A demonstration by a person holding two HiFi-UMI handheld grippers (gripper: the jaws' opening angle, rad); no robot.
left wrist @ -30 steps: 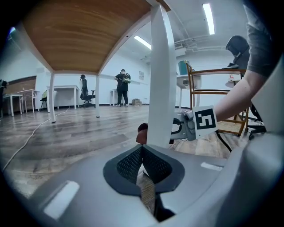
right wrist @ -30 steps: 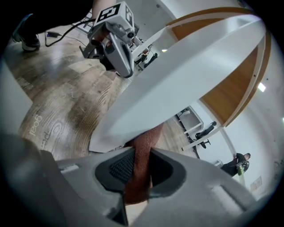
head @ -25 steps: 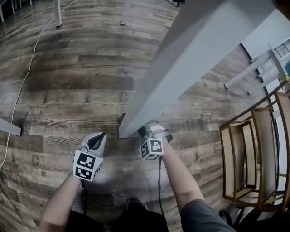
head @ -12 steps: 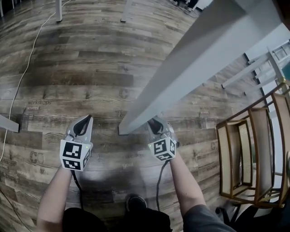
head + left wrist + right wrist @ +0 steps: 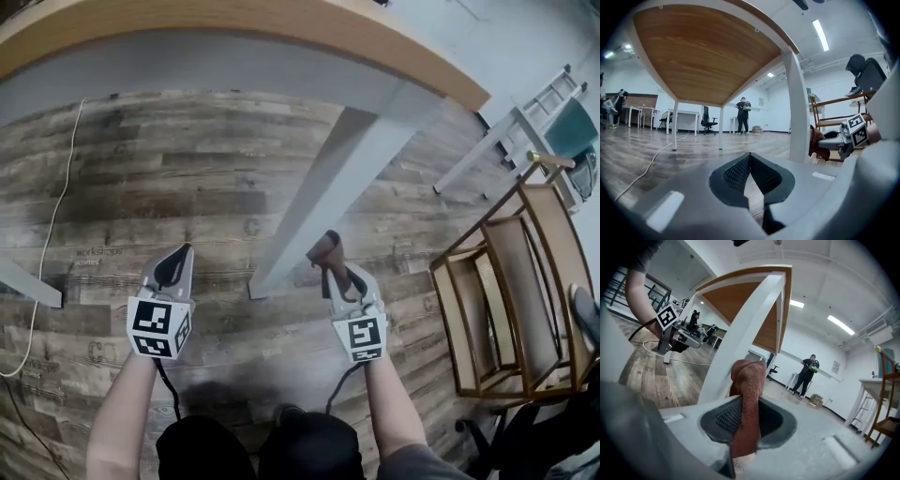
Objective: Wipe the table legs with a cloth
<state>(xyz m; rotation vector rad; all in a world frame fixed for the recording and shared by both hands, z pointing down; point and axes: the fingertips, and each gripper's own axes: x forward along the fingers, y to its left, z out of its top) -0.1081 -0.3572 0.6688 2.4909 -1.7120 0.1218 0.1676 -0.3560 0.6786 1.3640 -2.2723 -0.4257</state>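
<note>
The table's white leg [image 5: 323,202] slants down from the wooden top [image 5: 281,23] to the plank floor. My right gripper [image 5: 334,272] is shut on a brown cloth [image 5: 327,249], which pokes up just right of the leg's foot. From the right gripper view the cloth [image 5: 749,394] stands between the jaws with the leg [image 5: 740,333] close behind it; whether they touch I cannot tell. My left gripper [image 5: 176,255] sits left of the leg, shut and empty. The left gripper view has the leg [image 5: 797,108] and the cloth [image 5: 816,143] at its right.
A wooden chair [image 5: 497,300] stands close at the right, with a white frame [image 5: 506,131] behind it. A cable [image 5: 52,216] runs along the floor at the left, near another white foot [image 5: 28,281]. A person [image 5: 742,115] stands far off.
The head view has tipped up, so the table top now shows. My right gripper has drawn back to the right of the leg's foot and the cloth shows. The left gripper has hardly moved.
</note>
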